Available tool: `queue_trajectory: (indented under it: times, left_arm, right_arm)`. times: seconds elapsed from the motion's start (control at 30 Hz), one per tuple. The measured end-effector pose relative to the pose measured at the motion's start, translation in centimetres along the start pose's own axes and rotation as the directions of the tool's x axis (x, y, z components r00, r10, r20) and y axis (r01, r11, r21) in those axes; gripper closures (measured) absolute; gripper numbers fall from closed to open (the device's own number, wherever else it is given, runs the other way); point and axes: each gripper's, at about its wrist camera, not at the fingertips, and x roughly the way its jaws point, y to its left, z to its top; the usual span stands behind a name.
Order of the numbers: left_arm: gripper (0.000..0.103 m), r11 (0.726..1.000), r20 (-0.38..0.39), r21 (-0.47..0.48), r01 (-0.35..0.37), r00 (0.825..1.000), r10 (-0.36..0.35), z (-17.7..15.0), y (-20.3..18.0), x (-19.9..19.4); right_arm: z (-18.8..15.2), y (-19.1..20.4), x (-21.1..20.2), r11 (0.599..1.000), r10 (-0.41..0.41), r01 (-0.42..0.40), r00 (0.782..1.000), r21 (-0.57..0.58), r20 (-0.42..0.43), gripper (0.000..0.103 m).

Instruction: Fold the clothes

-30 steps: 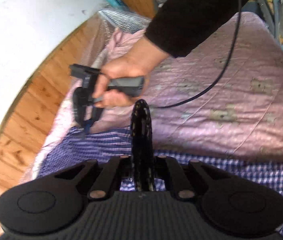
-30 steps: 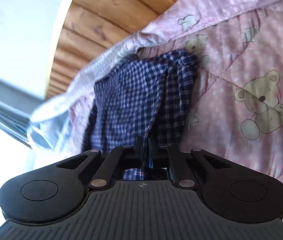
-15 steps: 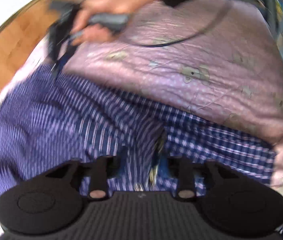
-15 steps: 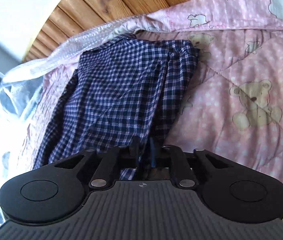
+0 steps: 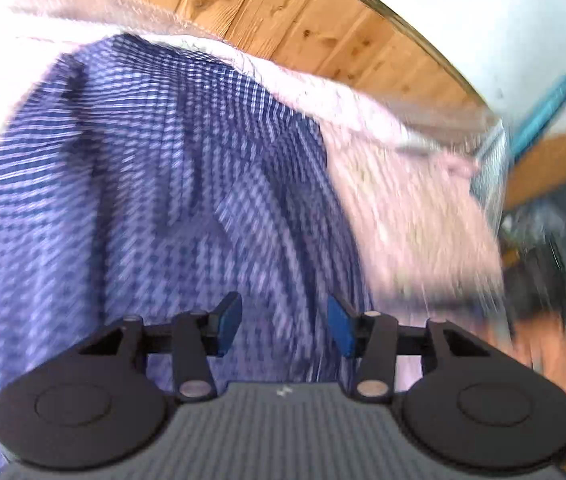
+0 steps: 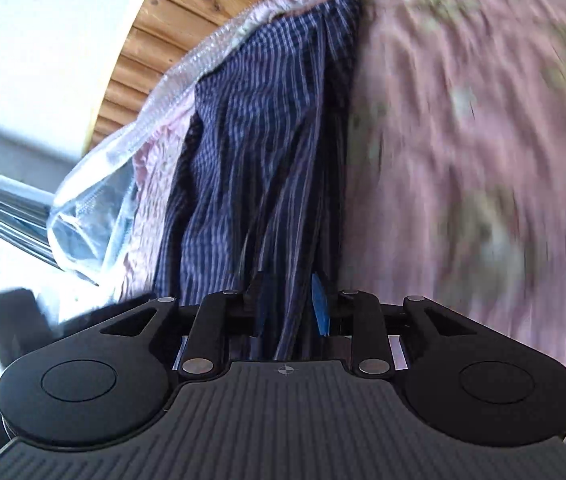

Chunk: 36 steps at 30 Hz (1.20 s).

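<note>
A blue and white checked shirt [image 5: 143, 184] lies spread on a pink quilt [image 5: 411, 200]. My left gripper [image 5: 283, 322] is open just above the shirt, with nothing between its blue pads. In the right wrist view the same shirt [image 6: 259, 152] lies in long folds beside the pink quilt [image 6: 483, 120]. My right gripper [image 6: 287, 306] is open, and a fold of the shirt still lies loosely between its jaws. Both views are blurred by motion.
A wooden wall panel [image 5: 303, 28] runs behind the bed. A clear plastic bag [image 6: 95, 208] lies at the bed's left edge. A teal bar [image 5: 543, 112] leans at the right. A hand [image 5: 543, 352] shows at the lower right.
Both grippers have opened and let the shirt go. The left gripper has swung left over the shirt toward the wooden wall. The right gripper has moved while it opened.
</note>
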Motion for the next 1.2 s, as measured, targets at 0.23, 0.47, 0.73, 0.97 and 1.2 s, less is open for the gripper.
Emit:
queue_trajectory:
  times: [0.23,0.47,0.73,0.97,1.2]
  left_arm:
    - [0.1,0.987,-0.061,-0.036,-0.155,0.986,0.153,4.1,-0.3,7.9]
    - [0.097,0.976,-0.07,-0.114,-0.184,0.982,0.177,4.7,1.6,6.9]
    - [0.087,0.999,-0.09,-0.046,-0.019,0.996,0.015,-1.2,-0.6,-0.4]
    - [0.09,1.0,-0.203,0.0,0.004,0.979,-0.004,-10.1,-0.3,-1.1]
    - [0.082,0.983,-0.084,-0.176,0.057,0.994,-0.073,-12.7,1.4,-3.4]
  right_arm:
    - [-6.9,3.1,1.2,0.996,-0.018,0.011,0.997,-0.085,-0.079,0.075]
    - [-9.2,2.8,1.8,0.974,-0.126,0.113,0.99,-0.196,-0.059,0.101]
    - [-12.4,6.2,0.0,0.951,-0.098,0.096,0.995,-0.294,0.007,0.079]
    - [-17.0,8.3,0.6,0.908,-0.299,0.315,0.949,-0.276,0.1,0.07]
    - [-18.6,7.8,0.3,0.956,-0.28,0.29,0.947,-0.044,0.155,0.065]
